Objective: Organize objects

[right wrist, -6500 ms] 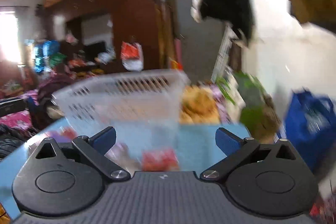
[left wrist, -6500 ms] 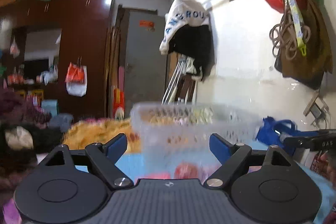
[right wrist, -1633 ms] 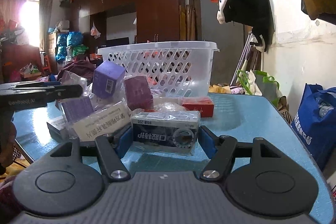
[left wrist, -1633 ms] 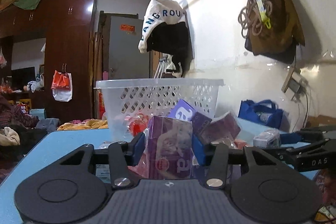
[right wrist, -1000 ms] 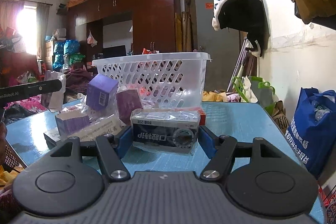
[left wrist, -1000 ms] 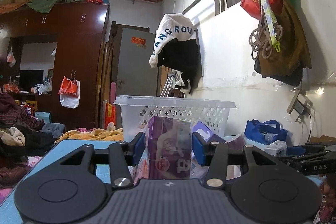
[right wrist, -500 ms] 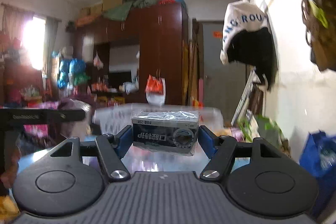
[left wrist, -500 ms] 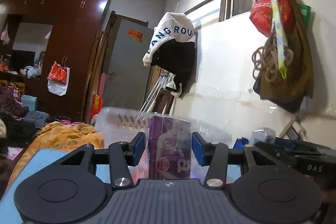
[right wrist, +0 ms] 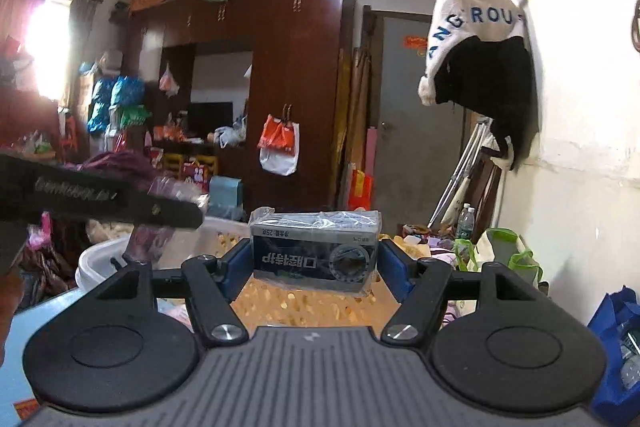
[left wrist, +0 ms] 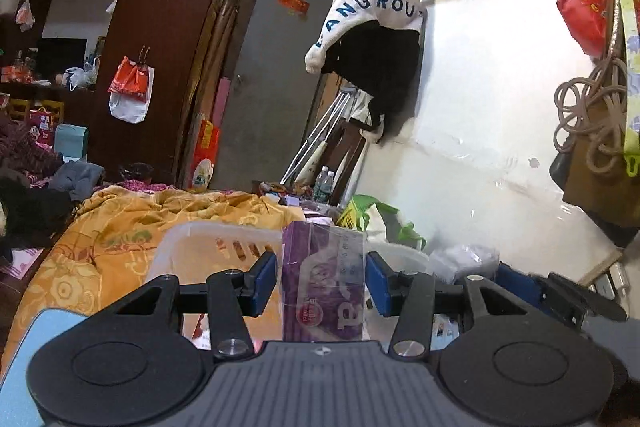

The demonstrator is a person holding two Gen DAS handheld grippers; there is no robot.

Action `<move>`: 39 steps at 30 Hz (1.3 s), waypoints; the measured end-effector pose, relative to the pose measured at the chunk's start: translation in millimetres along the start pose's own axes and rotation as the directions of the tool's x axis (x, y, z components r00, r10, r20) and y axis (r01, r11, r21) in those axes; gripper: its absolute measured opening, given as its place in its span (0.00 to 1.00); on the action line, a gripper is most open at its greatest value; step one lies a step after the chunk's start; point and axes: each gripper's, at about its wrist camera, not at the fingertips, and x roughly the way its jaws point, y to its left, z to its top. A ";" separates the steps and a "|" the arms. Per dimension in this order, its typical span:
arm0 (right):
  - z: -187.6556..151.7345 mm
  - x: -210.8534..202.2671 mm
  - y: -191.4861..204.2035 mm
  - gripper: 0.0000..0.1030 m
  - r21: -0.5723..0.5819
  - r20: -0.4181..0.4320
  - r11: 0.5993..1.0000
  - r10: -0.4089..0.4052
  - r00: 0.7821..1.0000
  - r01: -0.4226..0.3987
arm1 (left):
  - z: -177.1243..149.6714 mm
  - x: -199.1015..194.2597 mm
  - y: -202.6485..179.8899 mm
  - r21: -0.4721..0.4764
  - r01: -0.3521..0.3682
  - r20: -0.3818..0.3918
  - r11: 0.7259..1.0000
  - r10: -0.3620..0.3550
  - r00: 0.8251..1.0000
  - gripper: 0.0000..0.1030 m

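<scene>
While the white basket (left wrist: pixel 224 239) sits low in both views, each gripper carries a packet above it. The left gripper (left wrist: pixel 322 281) has its blue pads (left wrist: pixel 264 277) pressed against the sides of an upright purple box (left wrist: pixel 324 283) wrapped in clear film, held over the basket's near rim. The right gripper (right wrist: pixel 314 269) pinches a dark, film-wrapped box (right wrist: pixel 316 253) — lying flat with its print upside down — just right of the basket's rim (right wrist: pixel 100 255), with the yellow blanket (right wrist: pixel 312 303) seen past it. From the right wrist view, the left gripper's dark body crosses above the basket's left side. Behind the basket stand a brown wardrobe (right wrist: pixel 296 67) and a grey door (left wrist: pixel 264 87); a white-and-black garment (left wrist: pixel 376 39) hangs on the wall to its right.
</scene>
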 end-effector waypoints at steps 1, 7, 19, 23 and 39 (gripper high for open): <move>0.1 -0.8 1.0 0.70 -0.003 -0.005 1.000 0.005 1.000 -0.005 | 2.2 3.7 -0.1 0.005 0.005 -0.005 1.000 -0.005 1.000 0.61; -7.5 -54.5 6.0 1.00 0.059 0.106 0.998 0.005 0.994 -0.011 | -0.9 -8.2 5.5 0.018 -0.004 0.010 1.000 0.004 1.000 0.77; -93.1 -124.7 9.9 1.00 0.163 -0.005 0.976 0.145 0.989 -0.143 | -113.5 -126.4 35.4 0.031 0.046 0.023 0.998 -0.047 0.999 0.83; -95.5 -122.2 20.8 1.00 0.101 -0.002 0.984 0.149 0.989 -0.148 | -144.0 -136.1 37.5 0.077 0.044 -0.032 0.996 -0.042 0.999 0.83; -99.4 -114.0 39.6 0.59 0.005 -0.107 0.992 0.130 0.986 -0.130 | -167.5 -148.4 -13.2 0.193 0.137 -0.007 0.972 -0.138 0.990 0.83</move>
